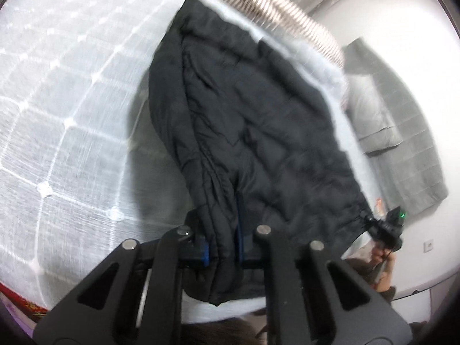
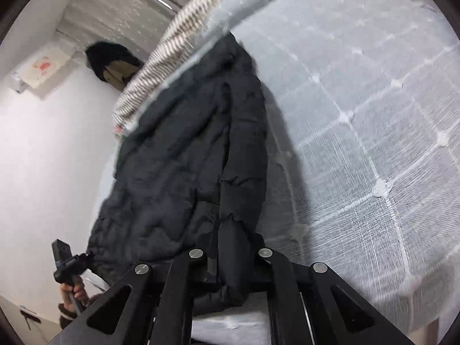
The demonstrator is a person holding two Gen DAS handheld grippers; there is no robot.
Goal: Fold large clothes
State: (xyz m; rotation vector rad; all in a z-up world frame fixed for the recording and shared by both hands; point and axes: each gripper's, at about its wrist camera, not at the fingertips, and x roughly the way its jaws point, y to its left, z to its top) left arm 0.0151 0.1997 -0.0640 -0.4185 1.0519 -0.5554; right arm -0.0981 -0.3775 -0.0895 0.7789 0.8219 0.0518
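We have both tongs clenched on the near hem of the black puffer jacket: left gripper and right gripper at opposite corners. Jacket's long axis runs away from us across the quilted bed toward the striped pillow.

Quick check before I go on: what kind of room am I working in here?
Most likely a bedroom. The black padded jacket lies on a bed under a white grid-stitched cover, a striped blanket runs along its far edge, and plain white walls surround it.
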